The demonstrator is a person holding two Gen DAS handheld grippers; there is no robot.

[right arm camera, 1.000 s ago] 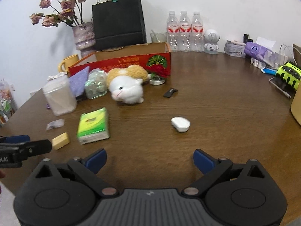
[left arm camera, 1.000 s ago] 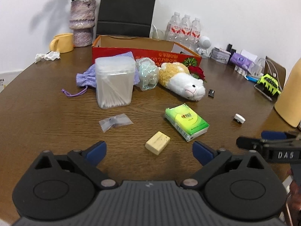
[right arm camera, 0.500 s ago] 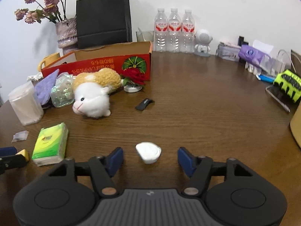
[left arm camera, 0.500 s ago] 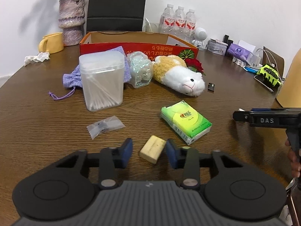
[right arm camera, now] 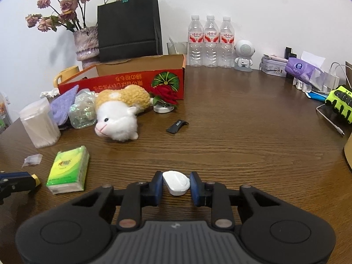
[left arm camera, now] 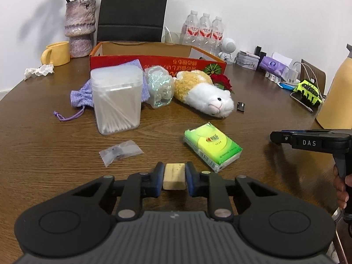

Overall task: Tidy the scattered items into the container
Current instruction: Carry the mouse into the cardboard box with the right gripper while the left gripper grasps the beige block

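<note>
My left gripper (left arm camera: 175, 176) is shut on a small yellow block (left arm camera: 174, 175) low over the table. My right gripper (right arm camera: 176, 182) is shut on a small white plastic piece (right arm camera: 176, 182) at the table surface. The red cardboard box (left arm camera: 154, 62) stands open at the back; it also shows in the right wrist view (right arm camera: 132, 81). Scattered in front of it are a cotton swab jar (left arm camera: 116, 99), a purple pouch (left arm camera: 82, 95), a clear bottle (left arm camera: 159, 88), a plush hamster (left arm camera: 204, 93), a green tissue pack (left arm camera: 212, 146), a small plastic bag (left arm camera: 120, 151) and a black clip (right arm camera: 177, 125).
A vase (left arm camera: 80, 30), a yellow mug (left arm camera: 56, 54), a black paper bag (left arm camera: 132, 11), water bottles (right arm camera: 210, 41) and a robot figure (right arm camera: 243, 55) line the back. Chargers, a purple tissue pack (right arm camera: 302, 70) and a green glove (right arm camera: 340, 103) sit at the right edge.
Both grippers moved forward and down and closed: the left on the yellow block, the right on the white piece. One second ago both stood wide open.
</note>
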